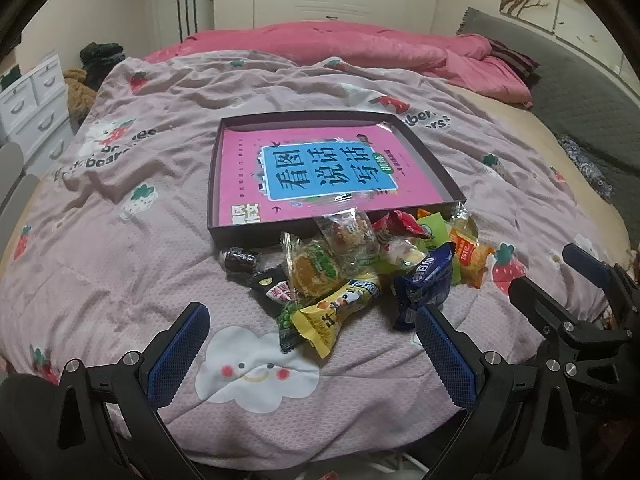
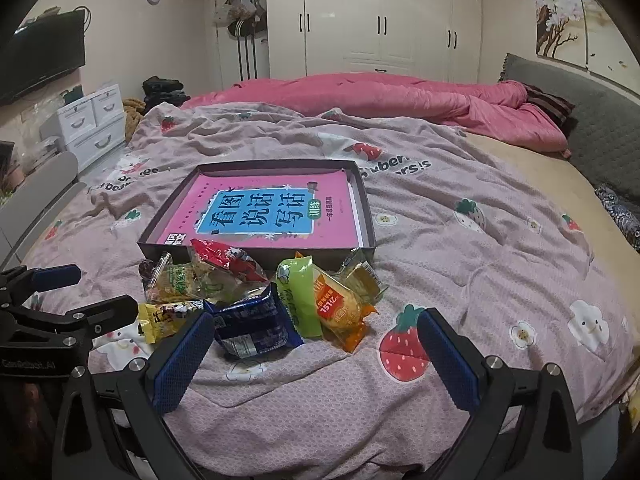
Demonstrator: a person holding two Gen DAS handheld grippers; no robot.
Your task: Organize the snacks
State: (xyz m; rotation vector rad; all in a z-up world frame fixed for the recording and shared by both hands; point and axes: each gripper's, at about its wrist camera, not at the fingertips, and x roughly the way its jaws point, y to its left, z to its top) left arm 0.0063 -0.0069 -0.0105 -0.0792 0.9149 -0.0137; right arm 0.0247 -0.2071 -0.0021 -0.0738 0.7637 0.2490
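Note:
A pile of wrapped snacks (image 1: 360, 268) lies on the bed just in front of a shallow dark box (image 1: 214, 184), which holds a pink book (image 1: 320, 168). The pile includes a yellow pack (image 1: 332, 312), a dark blue pack (image 1: 424, 284) and an orange pack (image 1: 470, 256). My left gripper (image 1: 312, 344) is open and empty, just short of the pile. In the right wrist view the pile (image 2: 256, 292), box (image 2: 368, 216) and book (image 2: 264, 212) show again. My right gripper (image 2: 316, 356) is open and empty, near the blue pack (image 2: 256, 324).
The pink strawberry quilt (image 1: 140, 240) covers the bed. A pink duvet (image 1: 360, 48) is heaped at the far end. White drawers (image 2: 92, 120) stand at the left. A grey headboard (image 2: 600, 128) runs along the right. Each gripper shows in the other's view: right (image 1: 560, 288), left (image 2: 80, 292).

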